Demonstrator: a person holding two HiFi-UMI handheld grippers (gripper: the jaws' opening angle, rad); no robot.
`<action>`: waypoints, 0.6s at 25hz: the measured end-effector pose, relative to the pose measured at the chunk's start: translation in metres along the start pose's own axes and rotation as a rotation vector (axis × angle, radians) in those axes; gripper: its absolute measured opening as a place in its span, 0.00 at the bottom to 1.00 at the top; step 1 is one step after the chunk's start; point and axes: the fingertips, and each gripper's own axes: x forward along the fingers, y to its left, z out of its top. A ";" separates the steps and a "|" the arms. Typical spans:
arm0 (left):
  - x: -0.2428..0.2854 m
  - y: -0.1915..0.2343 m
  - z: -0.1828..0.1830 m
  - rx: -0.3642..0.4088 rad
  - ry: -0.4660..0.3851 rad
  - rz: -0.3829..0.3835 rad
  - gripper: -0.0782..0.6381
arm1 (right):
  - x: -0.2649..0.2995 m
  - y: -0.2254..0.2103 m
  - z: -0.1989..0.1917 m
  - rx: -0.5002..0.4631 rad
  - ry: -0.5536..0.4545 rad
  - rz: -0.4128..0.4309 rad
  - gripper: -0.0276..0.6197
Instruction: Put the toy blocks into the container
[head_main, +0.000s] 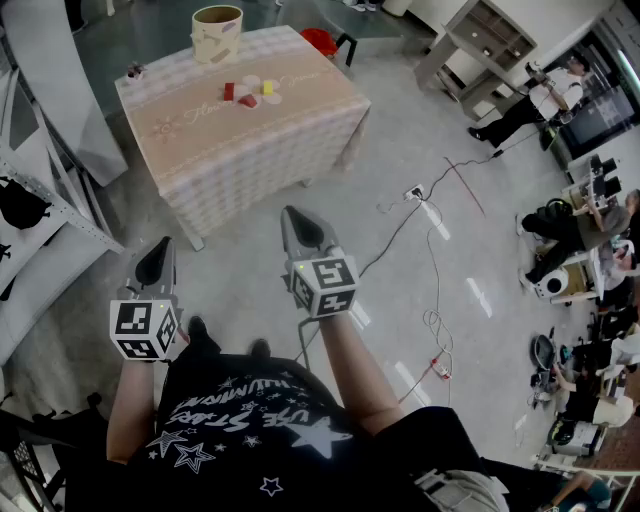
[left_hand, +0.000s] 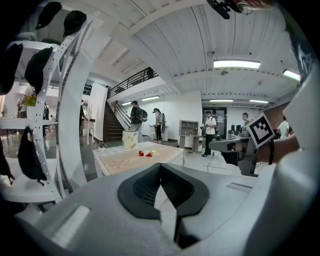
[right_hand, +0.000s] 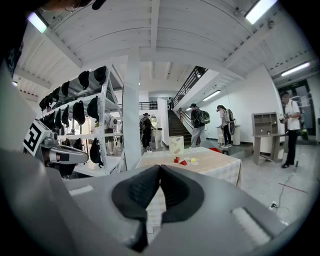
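Seen from the head view, a person stands on a grey floor (head_main: 440, 150) with both forearms held out in front at waist height. Each hand carries a grey gripper with a marker cube at its back. The left gripper (head_main: 162, 244) and the right gripper (head_main: 291, 213) both point ahead and slightly downward, toward a table (head_main: 300, 130) that stands well apart from them. The right gripper reaches a little further forward than the left.

In each gripper's own view the dark pads meet at the tip, so both pairs of jaws are pressed together with nothing between them.

The table is covered with a pale checked cloth. Near its middle lie the toy blocks (head_main: 248, 94), small and close together: two red ones and a yellow one just beside them. The container (head_main: 217, 33), a cream-coloured round tub with an open top, stands upright near the table's far edge, apart from the blocks.
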 end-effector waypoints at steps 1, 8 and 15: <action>-0.001 -0.001 0.000 -0.001 0.002 0.000 0.12 | -0.001 0.001 -0.001 0.001 0.001 0.003 0.05; -0.001 -0.012 -0.007 -0.019 0.030 -0.018 0.12 | -0.006 0.000 -0.005 0.008 0.014 0.009 0.05; 0.005 -0.025 -0.009 -0.032 0.043 -0.010 0.12 | -0.021 -0.011 -0.008 0.020 -0.004 0.032 0.05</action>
